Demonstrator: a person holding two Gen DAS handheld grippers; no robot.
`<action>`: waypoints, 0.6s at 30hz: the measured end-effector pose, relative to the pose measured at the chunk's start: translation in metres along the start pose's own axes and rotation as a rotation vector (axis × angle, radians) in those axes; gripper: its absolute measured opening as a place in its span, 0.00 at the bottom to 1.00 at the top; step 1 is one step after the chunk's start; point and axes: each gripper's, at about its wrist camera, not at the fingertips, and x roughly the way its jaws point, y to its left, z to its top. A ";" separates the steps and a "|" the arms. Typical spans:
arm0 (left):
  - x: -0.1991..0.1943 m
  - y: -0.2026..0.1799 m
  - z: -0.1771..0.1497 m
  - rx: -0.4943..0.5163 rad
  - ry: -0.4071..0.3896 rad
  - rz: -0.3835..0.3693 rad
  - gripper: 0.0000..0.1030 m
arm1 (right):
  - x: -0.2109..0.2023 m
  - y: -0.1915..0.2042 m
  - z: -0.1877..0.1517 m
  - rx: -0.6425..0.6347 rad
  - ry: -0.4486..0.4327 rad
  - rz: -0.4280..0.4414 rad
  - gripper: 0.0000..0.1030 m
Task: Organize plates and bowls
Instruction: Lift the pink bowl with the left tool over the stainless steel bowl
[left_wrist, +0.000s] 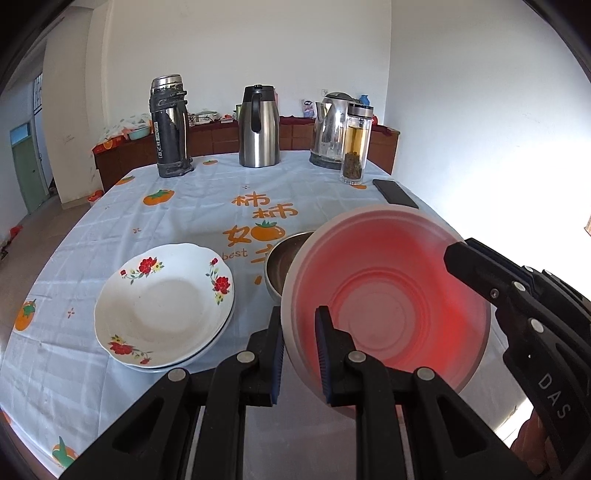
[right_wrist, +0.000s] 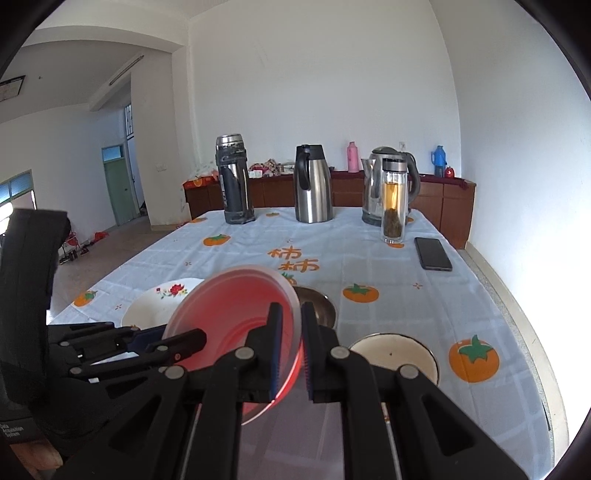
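Now the red plastic bowl (left_wrist: 388, 299) is gripped from two sides at once and is held clear above the desk (left_wrist: 184, 218), tilted so that its ringed inside is turned toward the left wrist camera. Its near-left rim is pinched by the left claw (left_wrist: 301, 354), whose blue pads are pressed on either side of the wall, so that claw is clamped narrow on the bowl. On the opposite rim the right claw (right_wrist: 293, 347) is seen closed just as tightly, with the thin edge of the bowl caught between its pads; in the left view the same claw is shown reaching in from the right edge. Below and just behind the raised bowl a steel bowl (left_wrist: 282, 266) is left sitting on the blue persimmon-print cloth. To the left of it two white flowered plates (left_wrist: 164, 306) are stacked, one nested in the other. From the right wrist view a white enamel bowl (right_wrist: 397, 352) with a dark rim is spotted near the front edge, partly hidden behind the claw. Along the far side a dark flask (left_wrist: 170, 127), a steel jug (left_wrist: 258, 127), an electric kettle (left_wrist: 330, 127) and a glass tea bottle (left_wrist: 356, 144) are lined up, and a black phone (left_wrist: 395, 194) is laid flat near the right edge.
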 end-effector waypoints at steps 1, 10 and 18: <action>0.000 0.001 0.002 0.000 -0.003 0.001 0.18 | 0.003 -0.001 0.003 0.005 0.001 0.003 0.10; 0.006 0.001 0.029 0.021 -0.033 0.013 0.18 | 0.029 -0.012 0.025 0.026 0.022 0.003 0.10; 0.020 0.003 0.047 0.008 -0.011 0.008 0.18 | 0.049 -0.019 0.042 0.027 0.048 -0.012 0.11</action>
